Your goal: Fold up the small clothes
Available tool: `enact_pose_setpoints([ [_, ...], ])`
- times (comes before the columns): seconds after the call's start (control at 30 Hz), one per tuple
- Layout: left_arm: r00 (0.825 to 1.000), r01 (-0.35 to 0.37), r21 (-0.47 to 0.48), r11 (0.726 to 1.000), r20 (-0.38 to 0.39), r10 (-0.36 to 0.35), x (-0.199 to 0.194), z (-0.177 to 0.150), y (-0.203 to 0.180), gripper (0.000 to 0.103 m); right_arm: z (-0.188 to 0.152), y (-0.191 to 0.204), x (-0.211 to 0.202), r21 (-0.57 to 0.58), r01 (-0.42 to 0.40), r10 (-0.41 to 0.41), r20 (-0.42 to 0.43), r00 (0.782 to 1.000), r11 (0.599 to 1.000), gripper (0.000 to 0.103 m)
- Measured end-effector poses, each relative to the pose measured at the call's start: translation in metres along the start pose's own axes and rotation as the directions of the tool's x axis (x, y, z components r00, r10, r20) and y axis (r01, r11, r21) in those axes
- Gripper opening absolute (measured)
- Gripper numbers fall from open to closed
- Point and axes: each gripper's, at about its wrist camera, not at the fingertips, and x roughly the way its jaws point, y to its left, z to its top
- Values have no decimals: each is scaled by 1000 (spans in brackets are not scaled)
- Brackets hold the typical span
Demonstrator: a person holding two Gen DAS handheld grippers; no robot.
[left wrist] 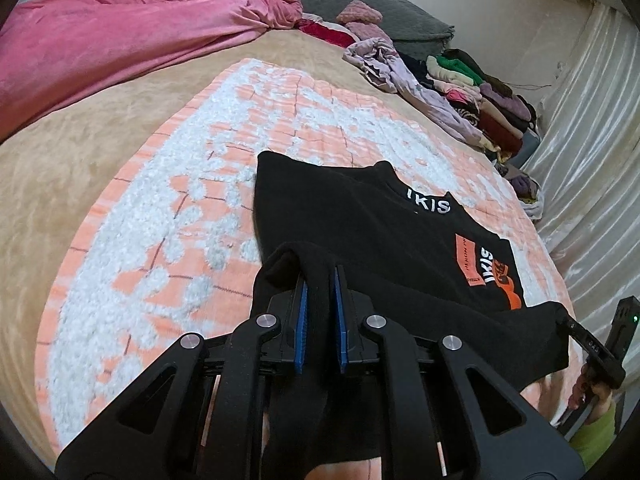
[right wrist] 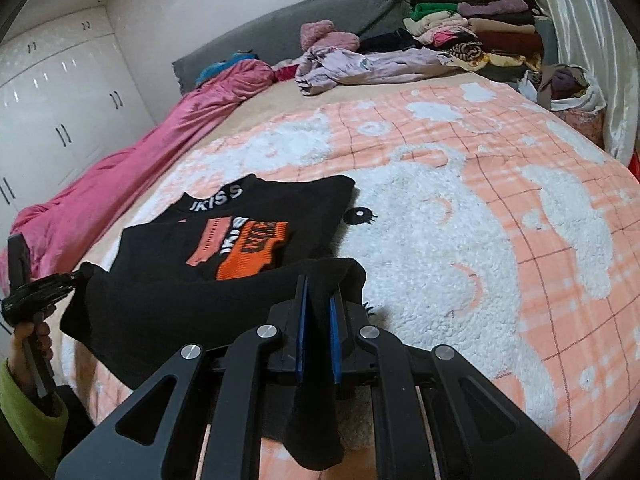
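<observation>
A small black top (left wrist: 360,216) with white lettering and an orange print lies on the orange and white blanket (left wrist: 192,184); it also shows in the right wrist view (right wrist: 256,216). My left gripper (left wrist: 320,280) is shut on its near hem at the left corner. My right gripper (right wrist: 318,292) is shut on the hem at the other corner. The hem is lifted off the blanket and stretched between the two grippers. The right gripper (left wrist: 592,344) shows at the right edge of the left wrist view, the left gripper (right wrist: 40,288) at the left edge of the right wrist view.
A pink quilt (left wrist: 120,44) lies along the far left of the bed. A lilac garment (right wrist: 360,64) and a pile of folded clothes (right wrist: 472,24) sit at the head end by a grey headboard (right wrist: 280,24). White wardrobes (right wrist: 52,96) stand left, a shiny curtain (left wrist: 592,152) right.
</observation>
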Motion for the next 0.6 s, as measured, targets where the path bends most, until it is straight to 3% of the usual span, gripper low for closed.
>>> enact_pose_setpoints([
  [0.17,1000,29,4,1000,8,-29,4,1,7,9,1,4,11,-10,46,-46,-12,999,999,11],
  [0.33,997,69,-29,997,37,-68,-4,-4,20,18,7,3,14,-1,86,-86,-11,996,996,35],
  [0.4,997,58,-31,998,57,-56,-11,-4,24,27,10,0,10,10,91,-91,-3,996,996,36],
  [0.6,994,9,-1,1000,107,-9,-38,-5,28,29,7,-16,-16,24,132,-133,32,991,991,44],
])
